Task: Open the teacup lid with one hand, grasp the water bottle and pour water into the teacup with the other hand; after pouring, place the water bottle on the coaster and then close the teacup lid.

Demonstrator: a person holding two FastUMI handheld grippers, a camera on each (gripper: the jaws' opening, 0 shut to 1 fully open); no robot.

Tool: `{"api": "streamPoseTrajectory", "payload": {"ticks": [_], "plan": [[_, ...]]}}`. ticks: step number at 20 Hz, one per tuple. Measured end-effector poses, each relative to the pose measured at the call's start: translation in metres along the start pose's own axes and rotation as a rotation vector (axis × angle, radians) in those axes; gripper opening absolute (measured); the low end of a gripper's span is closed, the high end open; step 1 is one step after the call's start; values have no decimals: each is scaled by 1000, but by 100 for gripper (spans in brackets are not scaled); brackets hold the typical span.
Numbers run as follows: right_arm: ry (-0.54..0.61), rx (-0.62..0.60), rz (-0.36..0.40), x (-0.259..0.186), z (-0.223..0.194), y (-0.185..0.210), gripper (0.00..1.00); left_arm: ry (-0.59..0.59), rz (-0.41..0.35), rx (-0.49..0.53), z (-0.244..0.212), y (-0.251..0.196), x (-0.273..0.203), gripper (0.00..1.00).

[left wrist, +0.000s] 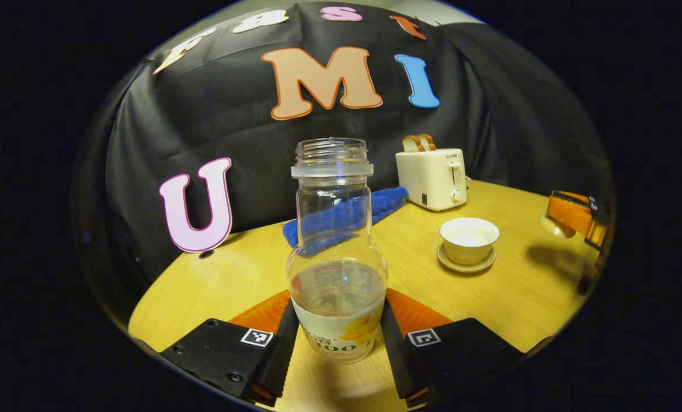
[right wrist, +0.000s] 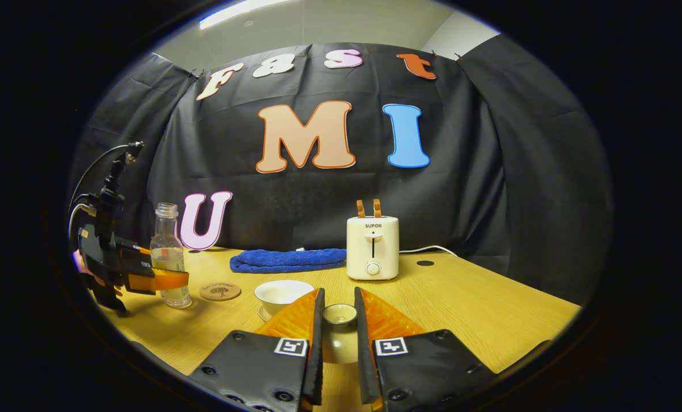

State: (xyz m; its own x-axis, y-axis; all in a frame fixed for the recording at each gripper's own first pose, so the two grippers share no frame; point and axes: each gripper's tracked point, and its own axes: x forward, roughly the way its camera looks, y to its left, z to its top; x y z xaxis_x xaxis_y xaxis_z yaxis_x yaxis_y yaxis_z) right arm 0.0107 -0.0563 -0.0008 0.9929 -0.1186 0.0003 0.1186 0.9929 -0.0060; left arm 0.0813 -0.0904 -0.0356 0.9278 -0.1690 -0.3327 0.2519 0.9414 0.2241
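Left gripper (left wrist: 339,337) fingers bracket the water bottle (left wrist: 337,252) low on its label band, both pads look pressed on, bottle upright on the bench (left wrist: 518,297). Low grip probably keeps the open neck free for pouring. Bottle has no cap and is part full.

Right gripper (right wrist: 339,329) fingers are nearly closed on the teacup lid (right wrist: 339,326), pinching it, held clear of the cup so the mouth stays open for the pour.

Teacup (left wrist: 469,239) is the landmark: uncovered, on its saucer (left wrist: 466,261). Water bottle is well left of the teacup. Coaster (right wrist: 220,290) lies between the bottle and the teacup, empty, ready for the bottle. Toaster (left wrist: 432,178) behind the teacup, blue towel (right wrist: 288,259) behind-left.

Judgement: lid step done, bottle grasped, lift and pour not yet started. Risk: bottle slipping as it tilts.
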Motion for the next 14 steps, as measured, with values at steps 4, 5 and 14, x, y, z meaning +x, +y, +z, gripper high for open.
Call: {"api": "streamPoseTrajectory", "payload": {"ticks": [4, 5, 14], "plan": [[2, 1, 9, 1, 0, 0, 28, 59, 66, 185, 8, 13, 11, 70], [1, 0, 5, 1, 0, -2, 28, 77, 86, 239, 10, 17, 12, 70], [-1, -2, -37, 3, 0, -28, 29, 131, 148, 748, 27, 4, 29, 69]]}}
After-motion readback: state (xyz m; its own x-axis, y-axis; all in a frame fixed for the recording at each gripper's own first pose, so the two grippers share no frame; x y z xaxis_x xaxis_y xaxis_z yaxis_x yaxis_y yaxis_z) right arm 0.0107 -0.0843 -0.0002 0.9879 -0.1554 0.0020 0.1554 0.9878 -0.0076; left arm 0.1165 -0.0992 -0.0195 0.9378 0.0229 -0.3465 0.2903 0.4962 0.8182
